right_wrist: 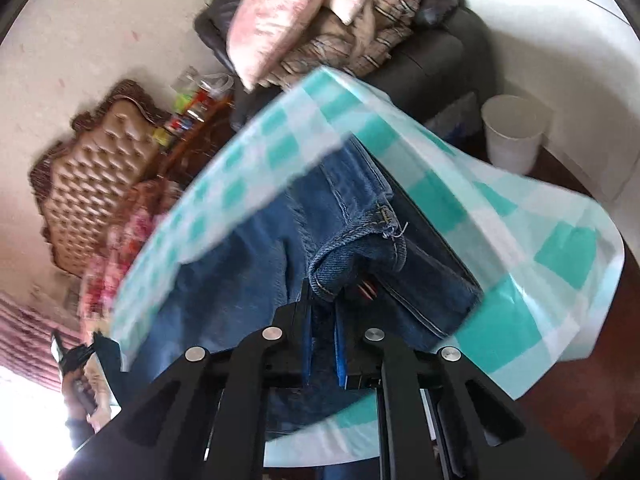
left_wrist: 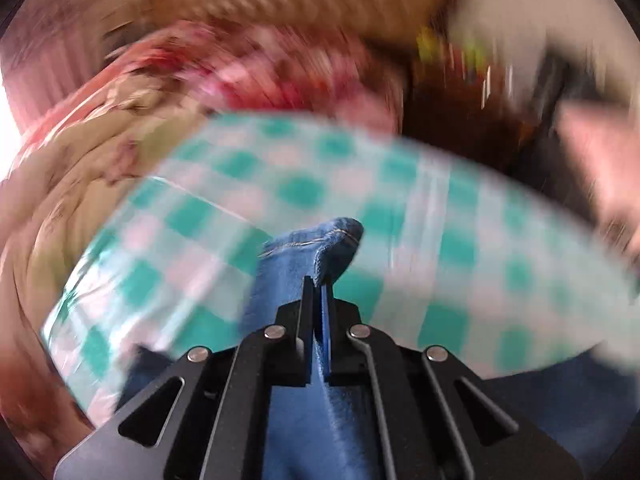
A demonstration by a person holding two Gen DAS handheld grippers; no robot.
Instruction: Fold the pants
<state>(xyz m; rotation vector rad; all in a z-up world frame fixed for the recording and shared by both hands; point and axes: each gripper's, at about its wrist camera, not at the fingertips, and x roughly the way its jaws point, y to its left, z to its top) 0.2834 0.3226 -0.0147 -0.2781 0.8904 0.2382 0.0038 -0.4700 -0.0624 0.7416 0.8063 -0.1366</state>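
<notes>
The pants are blue jeans (right_wrist: 248, 264) lying on a table covered with a teal-and-white checked cloth (right_wrist: 560, 256). In the right wrist view my right gripper (right_wrist: 322, 300) is shut on a rolled hem of the jeans, which bunches up just past the fingertips. In the left wrist view my left gripper (left_wrist: 317, 282) is shut on another edge of the jeans (left_wrist: 304, 264), lifted above the checked cloth (left_wrist: 460, 208). That view is heavily blurred.
A tufted headboard (right_wrist: 92, 176) and floral bedding (right_wrist: 132, 232) stand left of the table. Behind it a dark sofa (right_wrist: 440, 60) carries pink pillows (right_wrist: 276, 16). A white bin (right_wrist: 514, 136) stands on the floor at right. A person's hand (right_wrist: 84, 392) shows at lower left.
</notes>
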